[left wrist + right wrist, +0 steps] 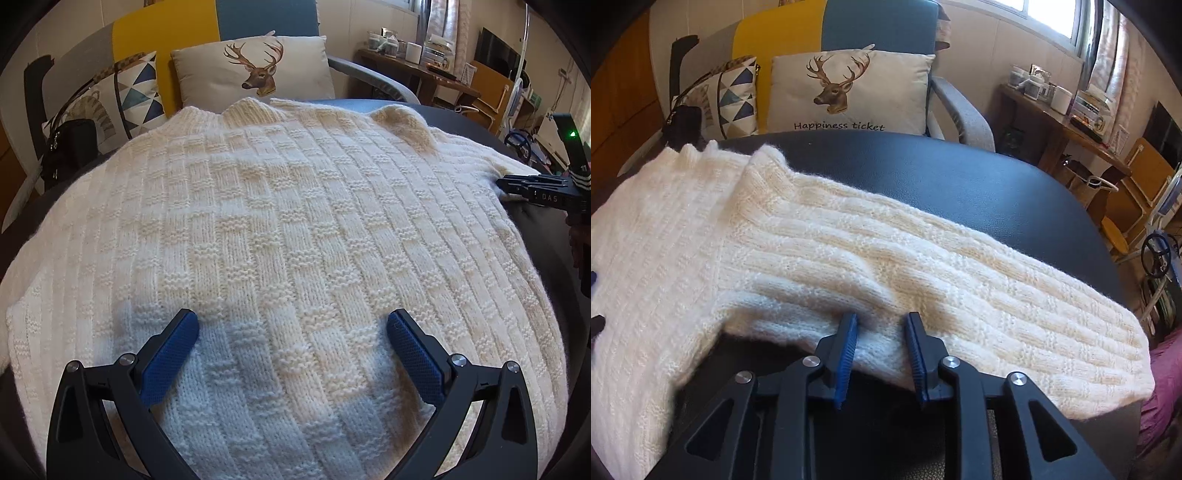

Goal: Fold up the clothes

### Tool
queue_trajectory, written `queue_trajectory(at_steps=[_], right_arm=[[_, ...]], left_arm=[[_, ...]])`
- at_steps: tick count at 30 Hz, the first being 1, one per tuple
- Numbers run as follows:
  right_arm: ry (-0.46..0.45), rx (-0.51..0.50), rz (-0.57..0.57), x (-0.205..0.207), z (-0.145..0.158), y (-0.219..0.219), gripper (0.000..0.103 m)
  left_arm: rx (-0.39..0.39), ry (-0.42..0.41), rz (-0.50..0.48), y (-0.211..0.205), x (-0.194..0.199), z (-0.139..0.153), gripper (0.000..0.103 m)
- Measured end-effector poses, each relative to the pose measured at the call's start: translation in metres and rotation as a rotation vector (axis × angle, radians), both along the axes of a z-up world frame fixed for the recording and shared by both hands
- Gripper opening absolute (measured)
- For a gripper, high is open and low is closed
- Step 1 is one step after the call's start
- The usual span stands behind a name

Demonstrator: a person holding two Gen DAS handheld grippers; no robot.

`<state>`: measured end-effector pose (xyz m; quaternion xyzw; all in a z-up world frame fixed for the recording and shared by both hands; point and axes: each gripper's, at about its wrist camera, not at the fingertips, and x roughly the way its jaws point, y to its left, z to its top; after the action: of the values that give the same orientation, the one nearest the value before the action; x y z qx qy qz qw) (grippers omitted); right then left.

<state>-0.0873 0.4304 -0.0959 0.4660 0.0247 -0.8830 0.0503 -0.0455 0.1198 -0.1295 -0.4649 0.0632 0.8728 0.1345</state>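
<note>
A cream knitted sweater (295,221) lies flat on a black table (960,177), body spread wide. In the left wrist view my left gripper (291,325) hovers open over the lower body, its blue pads (173,347) far apart with only flat knit beneath. The sweater's sleeve (960,266) stretches to the right across the table. My right gripper (881,321) is shut on the sleeve's near edge, with a fold of knit pinched between its blue pads. The same right gripper (532,188) shows at the sweater's right edge in the left wrist view.
Behind the table stands a chair with a deer cushion (846,92) and a triangle-patterned cushion (735,99). A black handbag (70,151) sits at the back left. A cluttered wooden desk (1071,125) is at the right, and pink cloth (1163,387) lies past the table's right edge.
</note>
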Motion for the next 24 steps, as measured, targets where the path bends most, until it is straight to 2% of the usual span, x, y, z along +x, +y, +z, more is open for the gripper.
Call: queue_trajectory(at_steps=[3,6,8,12,16,17,21,24], right_arm=[[0.025,-0.089,-0.01,0.006,0.016,-0.005,0.028],[0.055,-0.227,0.045,0.028,0.037,-0.029,0.028],[0.037,-0.251,0.116,0.041,0.042,-0.057,0.029],[-0.023,-0.141,0.258,0.057,0.025,-0.114,0.029],[-0.027,0.0,0.282,0.065,0.0,-0.135,0.03],[-0.032,-0.016,0.275,0.067,-0.002,-0.134,0.03],[-0.061,-0.235,0.194,0.082,0.007,-0.101,0.03],[-0.08,-0.346,0.138,0.107,0.012,-0.073,0.032]], left_arm=[[0.024,-0.002,-0.02,-0.006,0.006,0.006,0.103],[-0.028,0.058,-0.021,-0.015,0.018,0.014,0.103],[-0.066,0.083,-0.019,-0.024,0.023,0.016,0.103],[-0.128,0.094,0.015,-0.054,0.03,0.009,0.103],[-0.08,0.07,0.092,-0.097,0.035,0.006,0.103],[-0.085,0.069,0.111,-0.105,0.035,0.006,0.103],[-0.052,0.057,0.176,-0.138,0.036,0.01,0.103],[-0.051,0.069,0.182,-0.145,0.04,0.012,0.103]])
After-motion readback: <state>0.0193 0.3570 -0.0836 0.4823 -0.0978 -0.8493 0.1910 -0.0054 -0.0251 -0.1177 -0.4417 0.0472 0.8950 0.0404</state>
